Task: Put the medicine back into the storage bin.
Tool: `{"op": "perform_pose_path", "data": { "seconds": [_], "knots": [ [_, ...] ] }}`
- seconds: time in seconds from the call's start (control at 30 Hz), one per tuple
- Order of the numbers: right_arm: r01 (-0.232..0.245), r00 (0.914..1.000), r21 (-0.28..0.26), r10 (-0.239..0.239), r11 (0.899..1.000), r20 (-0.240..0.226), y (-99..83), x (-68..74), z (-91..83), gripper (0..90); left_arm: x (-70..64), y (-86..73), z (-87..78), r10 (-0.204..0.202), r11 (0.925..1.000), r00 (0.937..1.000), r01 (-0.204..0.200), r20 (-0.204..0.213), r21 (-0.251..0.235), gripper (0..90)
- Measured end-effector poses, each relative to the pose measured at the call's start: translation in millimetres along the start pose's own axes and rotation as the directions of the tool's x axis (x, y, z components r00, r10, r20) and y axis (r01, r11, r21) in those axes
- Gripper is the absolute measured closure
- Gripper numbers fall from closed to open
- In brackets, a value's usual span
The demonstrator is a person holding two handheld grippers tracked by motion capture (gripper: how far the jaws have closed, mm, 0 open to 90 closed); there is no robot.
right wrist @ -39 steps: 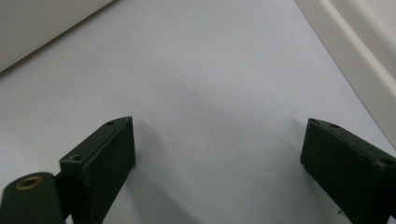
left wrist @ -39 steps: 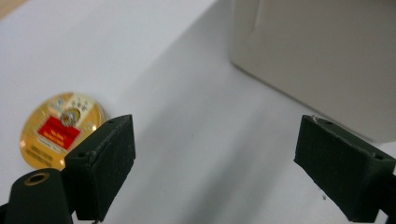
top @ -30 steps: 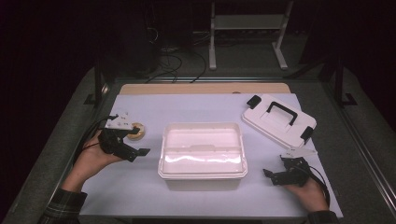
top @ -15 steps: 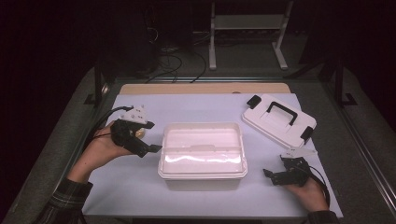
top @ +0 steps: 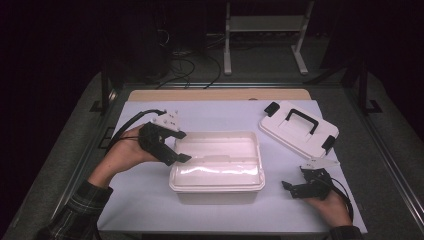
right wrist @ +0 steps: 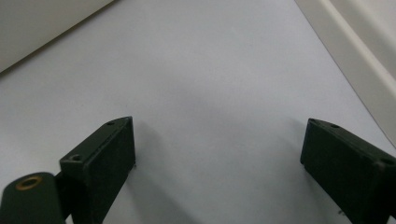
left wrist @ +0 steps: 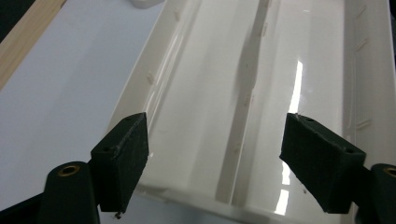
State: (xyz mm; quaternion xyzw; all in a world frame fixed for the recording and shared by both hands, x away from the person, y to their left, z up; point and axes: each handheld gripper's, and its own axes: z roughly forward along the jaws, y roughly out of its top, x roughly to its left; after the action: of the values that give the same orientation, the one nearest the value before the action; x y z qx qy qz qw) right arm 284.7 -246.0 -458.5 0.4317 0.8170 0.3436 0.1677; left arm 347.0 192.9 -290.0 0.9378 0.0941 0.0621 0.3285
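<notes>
Since the earlier frames, the left gripper (top: 172, 145) has travelled from the left part of the surface, where a small roll-like object was lying beside it one second ago, to the left end of the white bin (top: 218, 182); that small object is no longer appearing where it lay, and whether it is lying inside the bin cannot be told, since glare is washing out the bin's interior in the high view. The left gripper is now hovering over the bin's left rim with its jaws standing wide apart and nothing between them; its own view is looking down along the bin's (left wrist: 261, 93) glossy, empty-looking floor. The bin is sitting lidless at the centre of the pale sheet (top: 225, 112) that is covering the surface. The bin's lid (top: 292, 135), white with a black handle and black latches, is lying flat at the far right, well apart from the bin. The right gripper (top: 296, 186) is resting low near the right front corner of the bin, not touching it, as it was before; its jaws are likewise spread and holding nothing, framing bare sheet (right wrist: 201, 93) in its own view. A plaid sleeve (top: 75, 215) is entering at lower left.
</notes>
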Motion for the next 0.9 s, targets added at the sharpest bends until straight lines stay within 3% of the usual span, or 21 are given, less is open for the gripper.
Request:
{"op": "perform_pose_path", "data": {
  "seconds": [0.07,0.2,0.43,0.6,0.63,0.9],
  "knots": [
    [0.0,1.0,0.0,0.0,1.0,0.0,0.0,0.0,0.0,9.2,-1.8,8.2,3.9,0.032,0.9995,0.9993,-0.032,0.019,0.001,31.9],
    [0.0,1.0,0.0,0.0,1.0,0.0,0.0,0.0,0.0,9.2,-3.6,15.6,9.7,0.051,0.9987,0.9981,-0.051,0.035,-0.006,37.8],
    [-0.001,1.0,0.0,0.001,1.0,0.0,0.0,0.0,-0.1,9.2,-5.1,29.4,27.5,0.073,0.9969,0.9937,-0.075,0.085,0.025,50.7],
    [0.0,1.0,0.0,0.0,1.0,0.0,0.0,-0.1,0.0,9.2,-5.8,38.3,36.8,0.089,0.9934,0.9901,-0.096,0.109,0.064,58.8],
    [-0.001,1.0,0.001,0.001,1.0,0.0,0.0,-0.1,-0.1,9.2,-7.2,41.6,40.4,0.095,0.9896,0.9894,-0.106,0.11,0.097,59.7],
    [-0.002,1.0,0.001,0.002,1.0,0.0,0.0,-0.1,-0.1,9.2,-8.3,54.5,52.6,0.109,0.9795,0.9851,-0.129,0.133,0.155,65.8]
  ]
}}
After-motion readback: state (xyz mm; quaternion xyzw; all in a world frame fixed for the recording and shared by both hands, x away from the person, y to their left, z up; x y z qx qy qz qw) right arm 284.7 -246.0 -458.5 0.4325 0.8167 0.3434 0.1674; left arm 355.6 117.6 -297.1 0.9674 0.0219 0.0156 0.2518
